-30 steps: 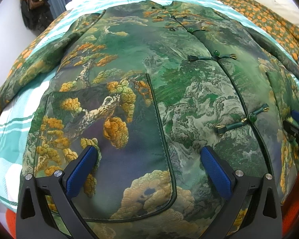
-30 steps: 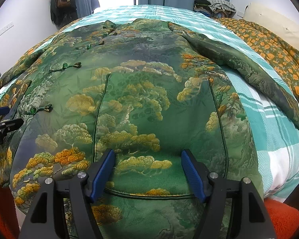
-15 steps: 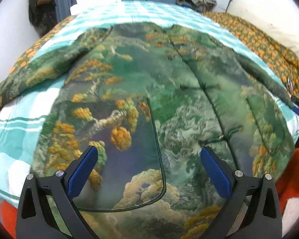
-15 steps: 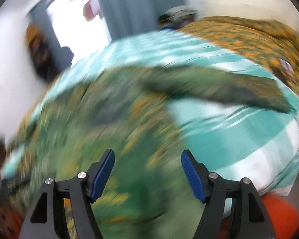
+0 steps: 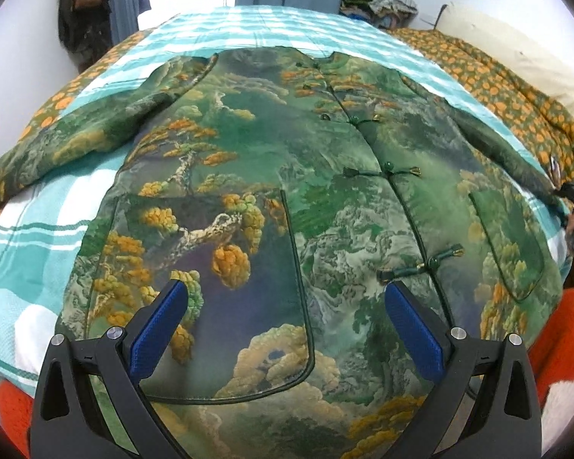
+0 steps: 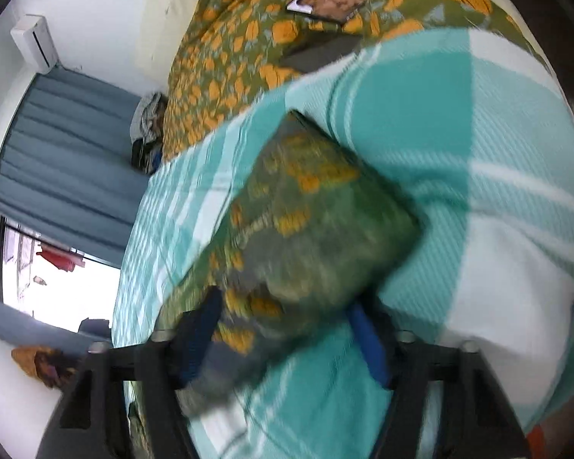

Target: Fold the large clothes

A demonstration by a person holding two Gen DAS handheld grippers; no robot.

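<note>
While the green brocade jacket (image 5: 271, 199) is spread flat, front side up, on the teal checked blanket (image 5: 38, 252) of the bed, filling the middle of the left wrist view, the first fold is judged to be only in preparation. The left tool (image 5: 287, 329) is seen low in that frame with its blue pads wide apart; it hovers above the hem near the patch pocket (image 5: 218, 298) and nothing is gripped by it.

In the right wrist view, which is turned sideways and blurred, the cuff end of one sleeve (image 6: 310, 206) is found in the centre of the frame, lying on the blanket, and its near part reaches between the pads of the right tool (image 6: 283, 340). The pads stand apart, so this tool is judged open and the sleeve not yet clamped, though the blur makes contact hard to read.

For the next move, closing on the cuff is called for, and then the sleeve should be carried across the jacket front. The orange-patterned quilt (image 6: 248, 38) at the top of the frame should be avoided.
</note>
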